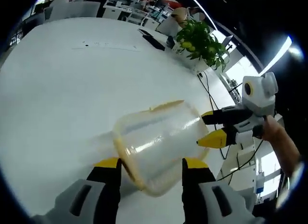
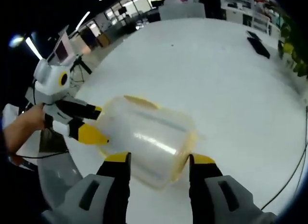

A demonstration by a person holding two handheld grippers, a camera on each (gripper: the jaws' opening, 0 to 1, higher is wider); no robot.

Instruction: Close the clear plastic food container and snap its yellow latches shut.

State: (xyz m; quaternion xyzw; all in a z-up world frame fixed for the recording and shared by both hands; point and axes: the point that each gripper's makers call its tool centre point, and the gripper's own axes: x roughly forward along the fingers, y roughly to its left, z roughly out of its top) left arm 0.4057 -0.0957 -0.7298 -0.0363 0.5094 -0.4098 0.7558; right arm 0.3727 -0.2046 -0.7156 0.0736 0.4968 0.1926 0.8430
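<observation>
Container (image 1: pixel 156 149) between both tongs, plant (image 1: pixel 202 43) beyond.

We've got wide bare table (image 1: pixel 72 89) beyond the container (image 1: pixel 156 147); the potted plant (image 1: pixel 202 43) and dark items (image 1: pixel 154 41) crowd the far edge, cables (image 1: pixel 211 96) trailing alongside.
</observation>
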